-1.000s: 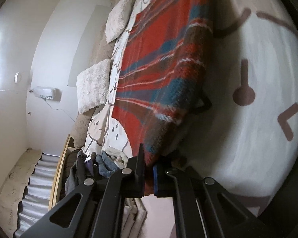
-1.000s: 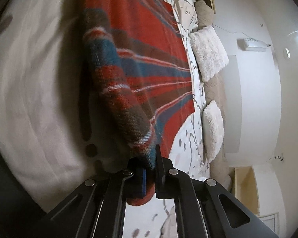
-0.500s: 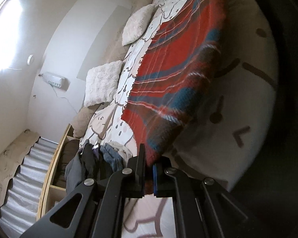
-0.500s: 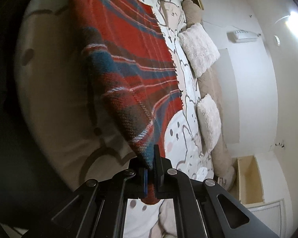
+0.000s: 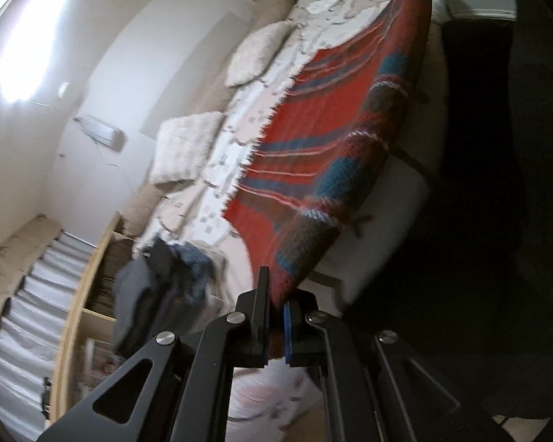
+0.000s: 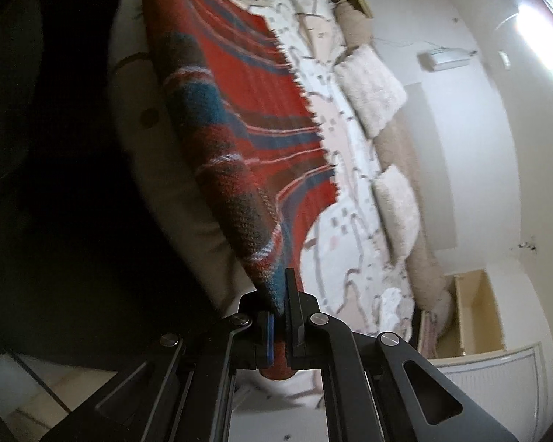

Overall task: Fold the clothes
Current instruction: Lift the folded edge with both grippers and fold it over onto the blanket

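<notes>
A red plaid blanket with blue and white stripes is stretched between both grippers above the bed. My left gripper is shut on one corner of it. My right gripper is shut on the other corner of the same blanket. The blanket's fringed far edge lies on the white patterned bedspread. The near edge hangs folded over in the air along the bed's side.
Two fluffy white pillows lie against the wall side of the bed. A pile of dark clothes sits at the bed's end by a wooden shelf. A dark area lies beside the bed.
Both grippers have pulled back and up from the bed with the blanket held. The blanket is lifted more and stretched tighter, and more of the room and bed shows.
</notes>
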A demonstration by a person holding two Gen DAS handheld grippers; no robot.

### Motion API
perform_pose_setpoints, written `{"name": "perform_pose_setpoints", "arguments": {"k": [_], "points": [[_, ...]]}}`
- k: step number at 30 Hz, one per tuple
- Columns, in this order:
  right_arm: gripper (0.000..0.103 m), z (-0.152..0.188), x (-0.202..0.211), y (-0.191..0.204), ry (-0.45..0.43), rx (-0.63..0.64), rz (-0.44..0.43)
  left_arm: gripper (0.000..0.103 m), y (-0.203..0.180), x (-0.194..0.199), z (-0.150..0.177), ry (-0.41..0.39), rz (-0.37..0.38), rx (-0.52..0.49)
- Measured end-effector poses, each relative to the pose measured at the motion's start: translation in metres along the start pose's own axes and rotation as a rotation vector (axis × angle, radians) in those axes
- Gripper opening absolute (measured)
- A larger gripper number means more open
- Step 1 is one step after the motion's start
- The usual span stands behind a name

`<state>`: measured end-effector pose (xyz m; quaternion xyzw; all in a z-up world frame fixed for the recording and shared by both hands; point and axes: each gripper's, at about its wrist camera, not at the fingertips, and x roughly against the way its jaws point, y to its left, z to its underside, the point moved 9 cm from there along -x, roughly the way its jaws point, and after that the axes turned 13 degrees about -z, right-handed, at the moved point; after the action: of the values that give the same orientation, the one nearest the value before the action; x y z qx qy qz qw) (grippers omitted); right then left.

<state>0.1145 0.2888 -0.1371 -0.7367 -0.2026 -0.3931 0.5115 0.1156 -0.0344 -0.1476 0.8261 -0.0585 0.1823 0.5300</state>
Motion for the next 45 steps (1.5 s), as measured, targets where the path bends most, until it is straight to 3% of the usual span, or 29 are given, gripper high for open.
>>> {"name": "perform_pose_setpoints", "arguments": {"k": [4,13,22,30,35,42,45], "points": [[0.003,0.001,-0.012,0.01,0.019,0.007,-0.018,0.005,-0.01,-0.009,-0.004,-0.001,0.011,-0.003],[0.004,-0.028,-0.029,-0.063,-0.009,-0.08,-0.006,0.006,0.054,-0.083,-0.034,0.037,-0.032,0.19],[0.004,-0.072,-0.108,-0.163,-0.014,-0.27,-0.166,0.006,0.085,-0.195,-0.067,0.142,0.03,0.315],[0.004,-0.106,-0.204,-0.226,0.084,-0.362,-0.309,0.006,0.079,-0.309,-0.075,0.267,0.115,0.279],[0.004,-0.113,-0.262,-0.234,0.176,-0.402,-0.413,0.007,0.063,-0.359,-0.074,0.348,0.209,0.296],[0.004,-0.11,-0.307,-0.228,0.235,-0.486,-0.502,0.01,0.039,-0.399,-0.066,0.447,0.31,0.355],[0.004,-0.108,-0.319,-0.225,0.238,-0.526,-0.52,0.025,0.037,-0.408,-0.061,0.497,0.329,0.412]]}}
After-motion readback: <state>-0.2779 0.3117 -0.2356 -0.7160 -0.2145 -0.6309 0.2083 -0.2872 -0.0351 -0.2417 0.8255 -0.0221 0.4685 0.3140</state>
